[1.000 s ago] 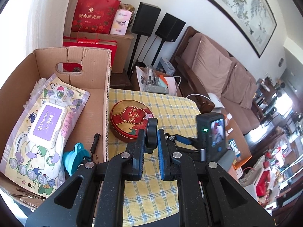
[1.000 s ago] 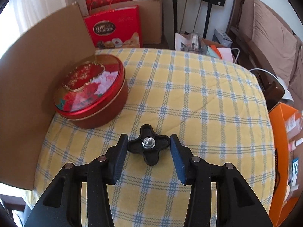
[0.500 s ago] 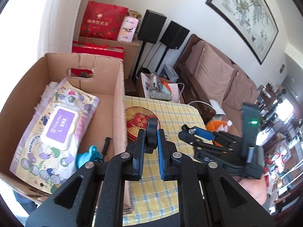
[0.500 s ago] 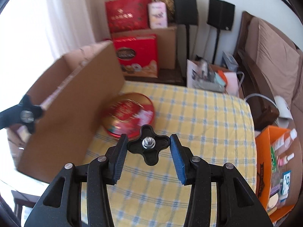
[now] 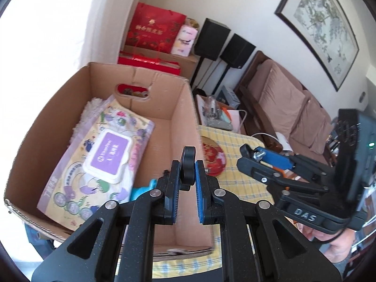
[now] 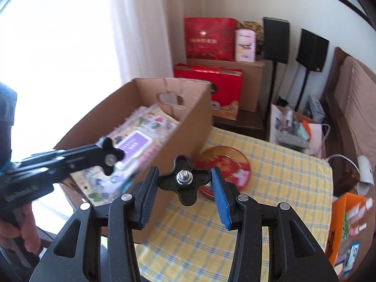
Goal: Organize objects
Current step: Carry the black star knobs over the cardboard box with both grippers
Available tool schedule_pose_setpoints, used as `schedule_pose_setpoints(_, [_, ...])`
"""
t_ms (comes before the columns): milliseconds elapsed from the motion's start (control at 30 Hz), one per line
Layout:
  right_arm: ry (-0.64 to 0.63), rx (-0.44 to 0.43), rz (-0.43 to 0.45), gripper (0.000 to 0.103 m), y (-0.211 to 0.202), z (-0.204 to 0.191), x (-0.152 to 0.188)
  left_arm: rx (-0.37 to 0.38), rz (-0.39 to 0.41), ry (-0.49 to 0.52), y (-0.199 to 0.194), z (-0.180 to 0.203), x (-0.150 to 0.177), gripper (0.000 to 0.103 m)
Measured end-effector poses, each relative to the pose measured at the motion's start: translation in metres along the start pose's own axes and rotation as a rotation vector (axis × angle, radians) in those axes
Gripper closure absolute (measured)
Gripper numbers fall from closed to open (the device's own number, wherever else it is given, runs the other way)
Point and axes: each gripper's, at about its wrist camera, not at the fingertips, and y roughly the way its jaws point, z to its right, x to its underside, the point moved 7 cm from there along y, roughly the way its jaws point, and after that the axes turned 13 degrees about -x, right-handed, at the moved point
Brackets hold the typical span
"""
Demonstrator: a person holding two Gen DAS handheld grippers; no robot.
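My left gripper [image 5: 187,176] is shut on a black star knob [image 5: 188,164], held edge-on above the near right corner of the open cardboard box [image 5: 185,108]. My right gripper [image 6: 184,183] is shut on a second black star knob [image 6: 183,179], held in the air above the table beside the box's [image 6: 202,117] right wall. The right gripper also shows in the left wrist view [image 5: 256,156], and the left gripper in the right wrist view [image 6: 109,156]. A red round tin [image 6: 231,164] sits on the yellow checked tablecloth [image 6: 282,164] beside the box; it also shows in the left wrist view [image 5: 213,155].
The box holds a wet wipes pack [image 5: 103,159] and a teal item [image 5: 141,190]. Red gift bags [image 6: 209,37], two speakers [image 6: 276,40], a brown sofa [image 5: 289,108] and a bag of clutter [image 6: 289,124] stand behind the table. An orange box [image 6: 347,225] is at the right.
Both grippers have risen and pulled back with their knobs. The left one has moved left over the box. The right one has swung left, so the box's inside now shows.
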Motion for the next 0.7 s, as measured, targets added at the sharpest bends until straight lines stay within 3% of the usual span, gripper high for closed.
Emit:
schedule_pose_setpoints(233, [-0.055,-0.064,-0.018,0.057,0.018,-0.034,-0.007,-0.025,-0.036,-0.01,0.008,-0.022,0.013,0.091])
schedule_pose_setpoints(700, [-0.112,-0.122,-0.113,0.057,0.053,-0.067,0.014,-0.014,-0.123,-0.037,0.018,-0.047,0.037,0.091])
